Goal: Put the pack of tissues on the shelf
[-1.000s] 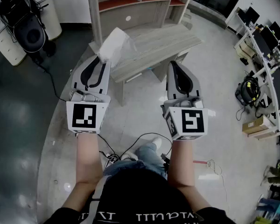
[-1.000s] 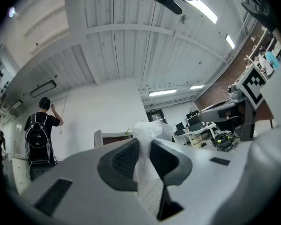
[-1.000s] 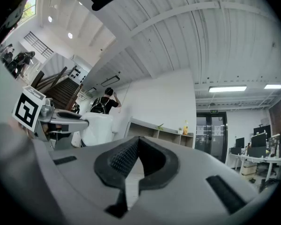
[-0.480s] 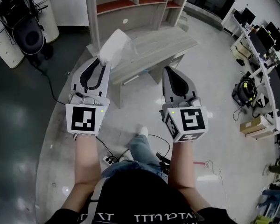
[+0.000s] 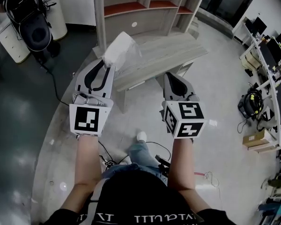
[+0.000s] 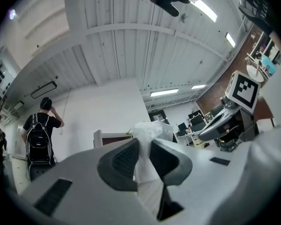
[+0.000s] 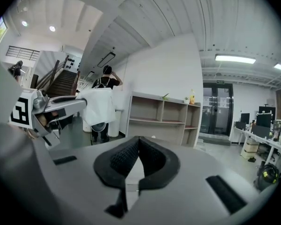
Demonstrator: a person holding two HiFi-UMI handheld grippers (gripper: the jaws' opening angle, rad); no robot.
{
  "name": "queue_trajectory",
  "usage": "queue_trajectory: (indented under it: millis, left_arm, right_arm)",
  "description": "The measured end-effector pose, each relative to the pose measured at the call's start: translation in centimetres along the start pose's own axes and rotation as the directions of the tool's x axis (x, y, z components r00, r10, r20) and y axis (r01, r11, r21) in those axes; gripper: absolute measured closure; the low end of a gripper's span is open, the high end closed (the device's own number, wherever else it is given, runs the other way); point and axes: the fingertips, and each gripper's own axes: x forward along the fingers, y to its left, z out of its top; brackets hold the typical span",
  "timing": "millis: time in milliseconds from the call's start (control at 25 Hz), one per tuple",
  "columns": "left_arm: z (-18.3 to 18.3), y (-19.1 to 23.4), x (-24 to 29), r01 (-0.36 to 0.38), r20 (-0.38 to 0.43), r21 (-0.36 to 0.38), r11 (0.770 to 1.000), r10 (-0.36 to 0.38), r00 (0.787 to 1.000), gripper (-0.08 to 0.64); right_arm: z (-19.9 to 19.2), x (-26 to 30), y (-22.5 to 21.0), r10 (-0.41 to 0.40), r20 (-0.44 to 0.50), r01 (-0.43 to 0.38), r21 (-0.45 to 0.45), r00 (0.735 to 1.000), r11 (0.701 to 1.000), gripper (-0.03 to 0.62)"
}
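Observation:
My left gripper is shut on the pack of tissues, a white plastic-wrapped pack that sticks up past its fingertips. In the left gripper view the pack of tissues is pinched between the dark pads of the left gripper. My right gripper is shut and holds nothing; in the right gripper view its pads meet at the tips. The wooden shelf with red-brown boards stands ahead, beyond a low bench. The shelf also shows straight ahead in the right gripper view.
A black stroller and a white cabinet stand at the far left. Desks with monitors and boxes line the right side. A cable and power strip lie on the floor by my feet. A person with a backpack stands off to the left.
The view has shifted as I walk closer to the shelf and bench. Both grippers keep their hold and spacing; the left still carries the tissues.

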Motion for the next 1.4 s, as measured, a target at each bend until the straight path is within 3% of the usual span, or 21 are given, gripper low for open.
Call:
queue_trajectory:
  millis: [440, 840, 1080, 1400]
  left_arm:
    - [-2.8, 0.8, 10.3, -0.059, -0.033, 0.013, 0.998, 0.06, 0.998, 0.483]
    - [-4.2, 1.7, 20.1, -0.14, -0.015, 0.06, 0.988, 0.141, 0.99, 0.483]
    - [-5.5, 1.4, 23.7, -0.166, -0.023, 0.068, 0.984, 0.168, 0.986, 0.483]
    - [-7.0, 1.8, 24.7, -0.202, -0.033, 0.046, 0.978, 0.204, 0.978, 0.483]
  right_arm:
    - [0.7, 8.6, -7.2, 0.061, -0.007, -0.061, 0.017, 0.998, 0.998, 0.575]
    - [2.7, 16.4, -15.3, 0.125, 0.032, -0.126, 0.027, 0.992, 0.992, 0.575]
    - [1.8, 19.7, -18.4, 0.144, 0.035, -0.146, 0.044, 0.989, 0.988, 0.575]
    - [1.1, 21.5, -19.0, 0.168, 0.025, -0.169, 0.027, 0.985, 0.985, 0.575]
